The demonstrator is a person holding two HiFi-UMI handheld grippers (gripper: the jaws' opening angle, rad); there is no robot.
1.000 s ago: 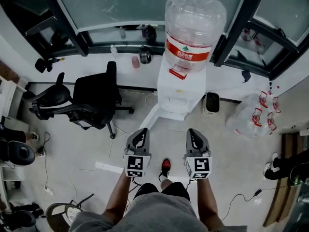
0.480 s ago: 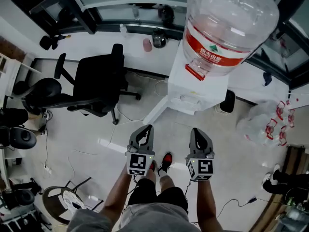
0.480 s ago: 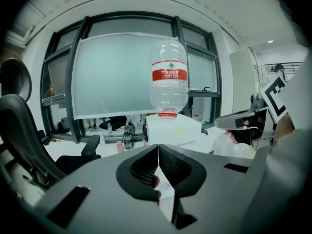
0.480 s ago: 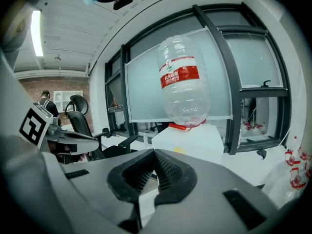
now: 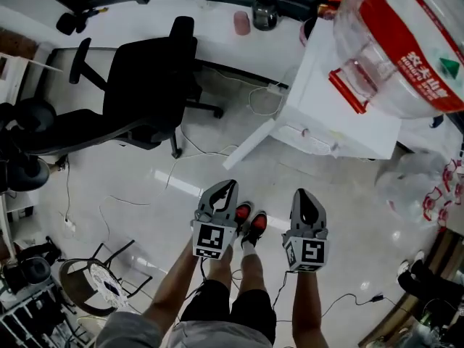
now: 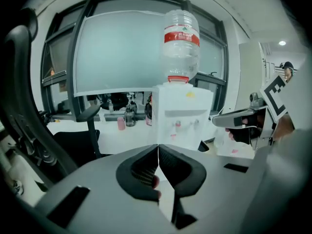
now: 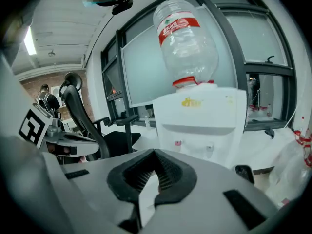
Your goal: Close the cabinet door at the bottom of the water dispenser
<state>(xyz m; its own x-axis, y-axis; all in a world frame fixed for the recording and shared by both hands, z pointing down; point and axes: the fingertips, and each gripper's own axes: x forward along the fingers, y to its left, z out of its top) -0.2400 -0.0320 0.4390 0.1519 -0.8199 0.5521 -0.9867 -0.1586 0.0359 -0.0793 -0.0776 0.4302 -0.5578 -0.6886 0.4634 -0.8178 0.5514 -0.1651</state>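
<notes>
The white water dispenser (image 5: pixel 341 118) stands at the upper right of the head view with a big clear bottle (image 5: pixel 406 35) on top. Its bottom cabinet door (image 5: pixel 250 145) swings open to the left, seen as a white slab over the floor. Both grippers hang side by side above the floor, short of the dispenser. My left gripper (image 5: pixel 227 187) is shut and empty, and my right gripper (image 5: pixel 303 194) is shut and empty too. The left gripper view shows the shut jaw tips (image 6: pixel 158 147) below the dispenser front (image 6: pixel 180 121). The right gripper view shows the same (image 7: pixel 155 152), dispenser (image 7: pixel 204 121) ahead.
A black office chair (image 5: pixel 145 85) stands left of the open door. Cables trail over the glossy floor (image 5: pixel 130 194). A plastic bag (image 5: pixel 413 187) lies right of the dispenser. A pink cup (image 5: pixel 241 22) and a kettle (image 5: pixel 264 9) sit on the sill behind. The person's red shoes (image 5: pixel 246 220) show between the grippers.
The head and both grippers have sunk toward the floor and come nearer the dispenser, which now fills the upper right of the head view. Both jaws stayed shut.
</notes>
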